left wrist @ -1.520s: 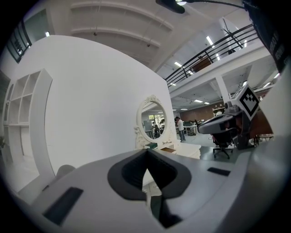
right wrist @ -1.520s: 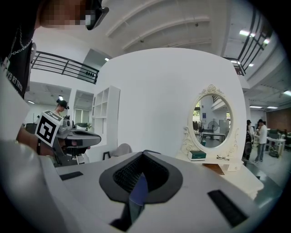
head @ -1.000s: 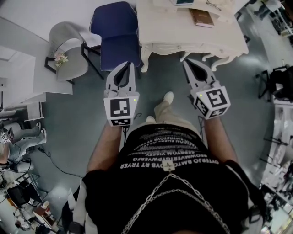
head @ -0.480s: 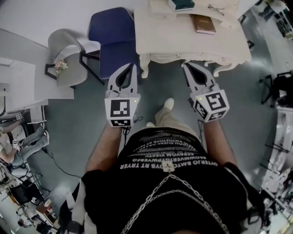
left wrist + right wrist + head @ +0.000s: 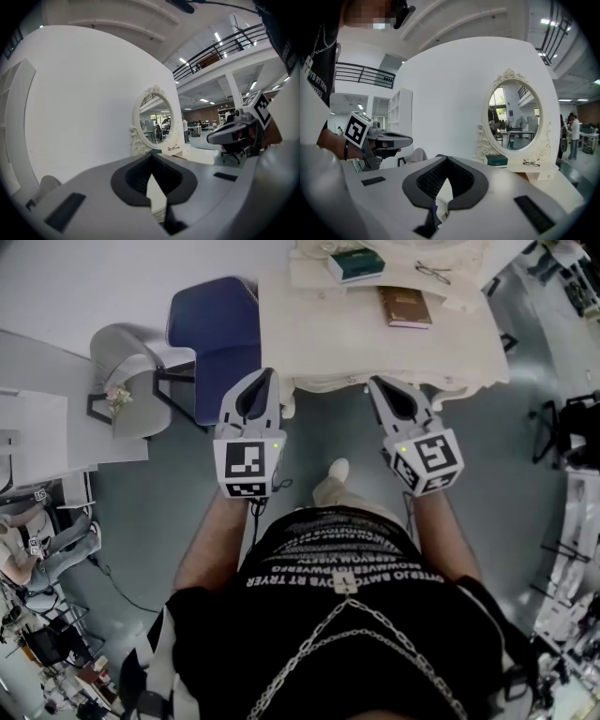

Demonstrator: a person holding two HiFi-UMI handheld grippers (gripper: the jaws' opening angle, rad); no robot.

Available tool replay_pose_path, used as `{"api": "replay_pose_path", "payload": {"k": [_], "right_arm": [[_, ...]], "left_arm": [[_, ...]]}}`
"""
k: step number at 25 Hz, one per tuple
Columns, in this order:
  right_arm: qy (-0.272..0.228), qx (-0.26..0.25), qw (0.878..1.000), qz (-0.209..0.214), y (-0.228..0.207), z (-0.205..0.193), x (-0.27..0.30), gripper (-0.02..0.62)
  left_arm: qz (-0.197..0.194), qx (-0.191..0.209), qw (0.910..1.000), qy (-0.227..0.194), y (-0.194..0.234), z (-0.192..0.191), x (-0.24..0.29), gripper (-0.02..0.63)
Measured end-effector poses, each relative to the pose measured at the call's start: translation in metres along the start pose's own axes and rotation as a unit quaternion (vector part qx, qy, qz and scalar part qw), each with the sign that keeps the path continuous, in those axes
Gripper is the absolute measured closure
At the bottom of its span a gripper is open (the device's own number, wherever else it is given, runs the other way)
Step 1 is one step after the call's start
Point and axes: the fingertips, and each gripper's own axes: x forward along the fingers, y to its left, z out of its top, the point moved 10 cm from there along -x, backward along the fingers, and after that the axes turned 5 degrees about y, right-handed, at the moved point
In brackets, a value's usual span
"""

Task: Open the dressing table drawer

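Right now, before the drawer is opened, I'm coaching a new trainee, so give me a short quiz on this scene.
1. True or false: the left gripper and the right gripper each hold something in their fingers.
2. What colour is the chair that stands beside the dressing table: A red, B blue, C green?
3. How many books lie on the table top?
Key: 1 false, both shut and empty. 2 B. 3 two, the green book and the brown book.
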Motion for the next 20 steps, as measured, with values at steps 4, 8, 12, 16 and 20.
{"api": "replay_pose_path", "payload": {"k": [4,8,12,16,20], "right_arm": [[-0.004,0.0,1.0,0.006,-0.03,0.005,0.005,0.603],[-0.015,-0.004,1.0,0.018,-0.059,0.014,0.016,0.603],[-0.025,-0.006,0.999,0.035,-0.082,0.021,0.025,0.604],[-0.026,-0.004,0.999,0.047,-0.098,0.021,0.033,0.604],[-0.014,0.003,0.998,0.054,-0.108,0.011,0.041,0.604]], "left_arm": [[0.003,0.0,1.0,0.0,-0.009,0.014,0.025,0.603],[0.014,0.001,0.9999,0.001,-0.013,0.028,0.044,0.603],[0.034,0.002,0.9994,0.0,-0.013,0.042,0.059,0.603],[0.045,-0.004,0.999,0.005,-0.017,0.045,0.068,0.603],[0.051,-0.013,0.9984,0.022,-0.019,0.034,0.075,0.603]]}}
